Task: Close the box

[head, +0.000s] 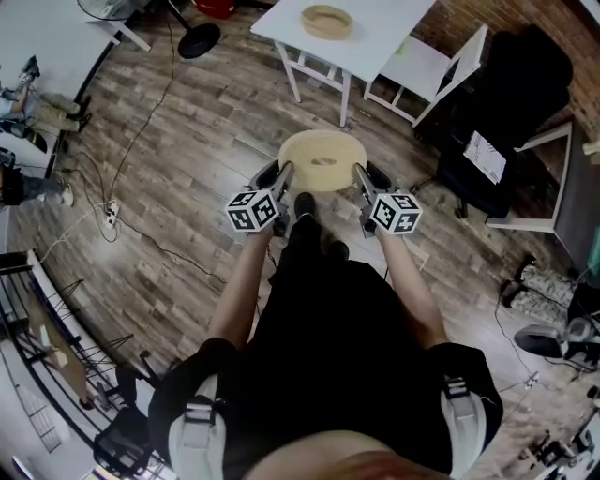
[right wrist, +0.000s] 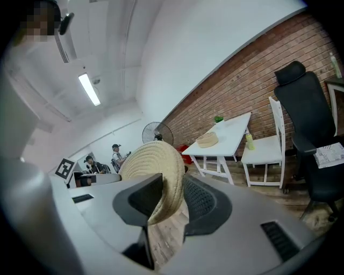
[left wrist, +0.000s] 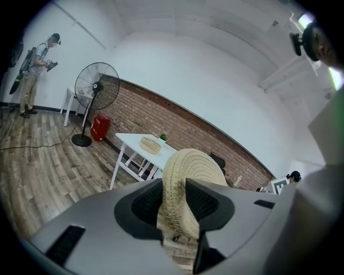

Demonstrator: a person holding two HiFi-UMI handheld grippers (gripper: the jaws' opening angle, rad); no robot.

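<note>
Clamping opposite rims of the round pale woven-straw lid [head: 322,160] at frame centre are the left gripper [head: 280,178] and right gripper [head: 362,178]; a round woven box [head: 326,21] sits upper centre.

Reaches both bare arms forward and down, left forearm [head: 236,286] and right forearm [head: 411,281] nearly parallel, elbows bent close to the torso. Carries a gripper at the end of each arm, marker cubes [head: 251,211] turned up toward the head camera. Pinches the left edge of a round woven lid [head: 322,159] with the left gripper [head: 279,174], pads pressed on either face of the rim, jaws spread fairly wide by its thickness. Pinches the opposite edge with the right gripper [head: 366,174] the same way, rim squeezed between both pads. Holds the two grippers level, well apart, pointing forward, lid spanning the gap between them.
</note>
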